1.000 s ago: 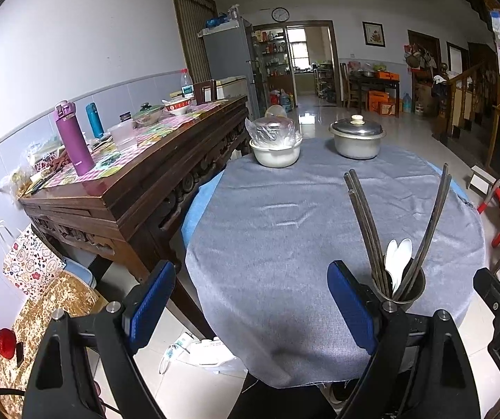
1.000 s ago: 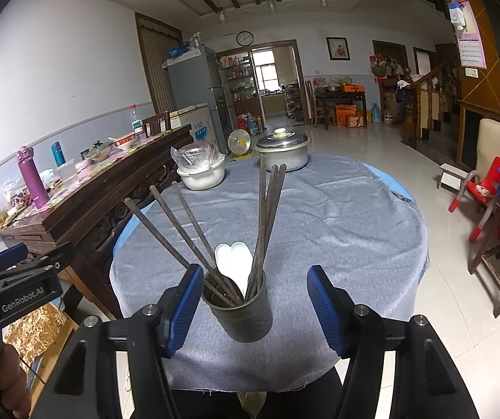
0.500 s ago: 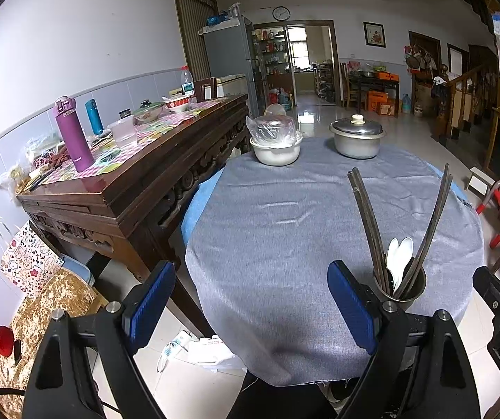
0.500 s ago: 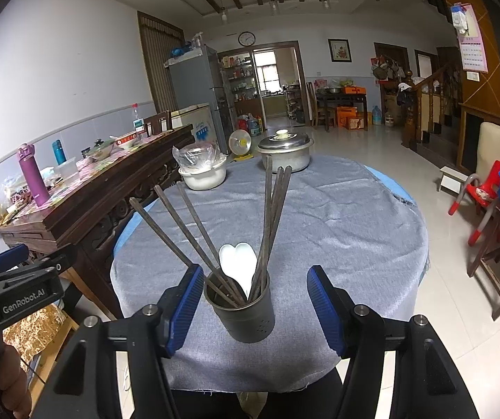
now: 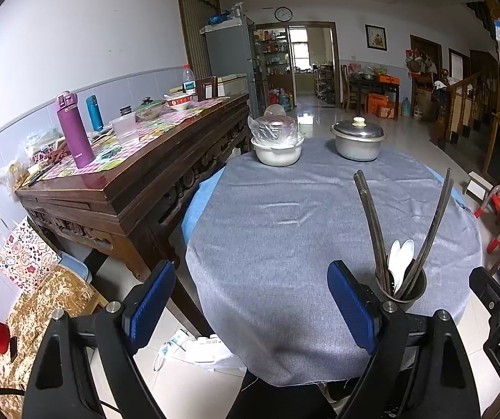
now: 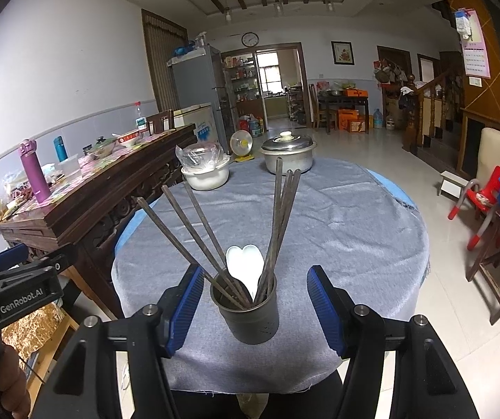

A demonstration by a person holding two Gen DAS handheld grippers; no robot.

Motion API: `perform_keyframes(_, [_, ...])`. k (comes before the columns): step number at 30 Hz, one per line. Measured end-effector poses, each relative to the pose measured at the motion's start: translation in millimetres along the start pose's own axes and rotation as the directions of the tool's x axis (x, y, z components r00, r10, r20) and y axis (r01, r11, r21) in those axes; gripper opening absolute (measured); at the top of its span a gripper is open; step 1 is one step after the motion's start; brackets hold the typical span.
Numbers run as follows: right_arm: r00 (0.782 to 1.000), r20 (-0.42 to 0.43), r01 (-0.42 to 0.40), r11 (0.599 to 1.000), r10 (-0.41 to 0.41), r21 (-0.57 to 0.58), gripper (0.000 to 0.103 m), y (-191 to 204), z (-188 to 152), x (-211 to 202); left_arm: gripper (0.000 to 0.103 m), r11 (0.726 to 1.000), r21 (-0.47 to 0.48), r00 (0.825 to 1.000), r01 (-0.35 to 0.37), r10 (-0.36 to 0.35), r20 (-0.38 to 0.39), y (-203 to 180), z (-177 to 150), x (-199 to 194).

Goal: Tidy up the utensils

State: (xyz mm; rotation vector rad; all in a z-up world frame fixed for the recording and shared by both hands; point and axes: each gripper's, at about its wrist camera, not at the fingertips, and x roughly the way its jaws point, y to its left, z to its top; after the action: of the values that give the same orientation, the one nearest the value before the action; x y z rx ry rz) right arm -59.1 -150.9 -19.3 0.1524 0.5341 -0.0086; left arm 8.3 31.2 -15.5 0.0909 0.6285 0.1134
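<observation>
Grey cloth covered the round bench (image 6: 337, 216) in the living room. Near its front edge stood the dark cylindrical metal holder (image 6: 246, 314), already loaded with dark wooden chopsticks (image 6: 281, 223) and white ceramic spoons (image 6: 246, 269); no loose utensils showed, so I judge your sorting was essentially done. Your right tongs (image 6: 253, 309) stood open either side of the holder, not touching it. Your left tongs (image 5: 251, 303) gaped wide over bare cloth, empty. Compared with a second earlier, nothing had shifted.
</observation>
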Motion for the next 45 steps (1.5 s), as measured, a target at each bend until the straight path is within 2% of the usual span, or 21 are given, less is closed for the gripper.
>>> perform_keyframes(33, [1.0,0.001,-0.005,1.0,0.005,-0.005,0.066,8.8,4.2,0.3,0.089,1.0,-0.004,1.0,0.002,-0.002,-0.003,3.5,0.8,-0.9])
perform_keyframes(45, [1.0,-0.012,-0.009,1.0,0.009,0.012,0.066,0.3,1.0,6.1,0.089,1.0,0.004,1.0,-0.001,0.001,-0.012,0.8,1.8,2.8])
